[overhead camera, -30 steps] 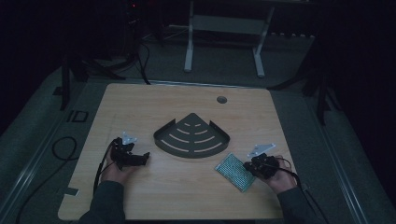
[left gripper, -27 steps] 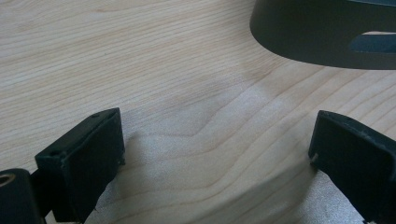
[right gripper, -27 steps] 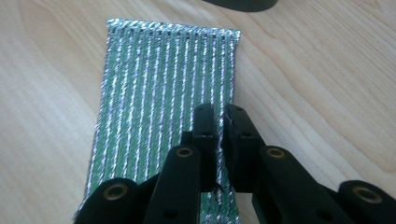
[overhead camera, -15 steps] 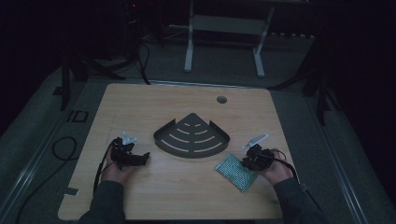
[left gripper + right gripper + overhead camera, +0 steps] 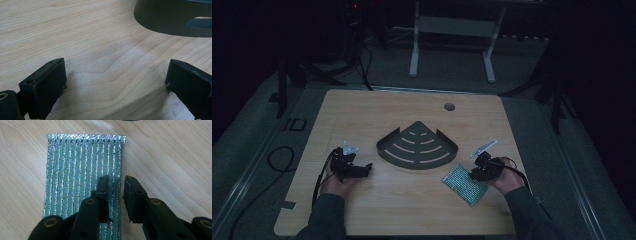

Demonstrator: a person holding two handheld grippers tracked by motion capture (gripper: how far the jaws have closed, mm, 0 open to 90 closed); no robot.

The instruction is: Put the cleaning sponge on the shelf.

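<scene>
The work in hand concerned a green scrub pad (image 5: 464, 183) and a dark corner tray (image 5: 418, 148). The pad lay flat on the table (image 5: 377, 107), near the front right corner, just beside the tray but apart from it. In the right gripper view the pad (image 5: 77, 170) showed shiny green ribs and one silver edge.

The right gripper (image 5: 476, 172) was at the near right edge of the pad. Its jaws stood a small way apart and had just been opening. In the right gripper view this gripper (image 5: 116, 195) had one jaw over the pad's edge strip and the other over bare wood; nothing was pinched between them, so the pad was released. The hand (image 5: 499, 177) rested low on the table behind it.

The left gripper (image 5: 352, 167) waited on the left side, pointing toward the tray. Its jaws were wide apart and empty, with only wood between them; the tray wall (image 5: 175, 17) was ahead of them.

As I judged it, the task was at an early stage. The tray was empty and the pad was not inside it. A firm grasp of the pad, a lift and a move into the tray were all left to do, if that was the goal.
</scene>
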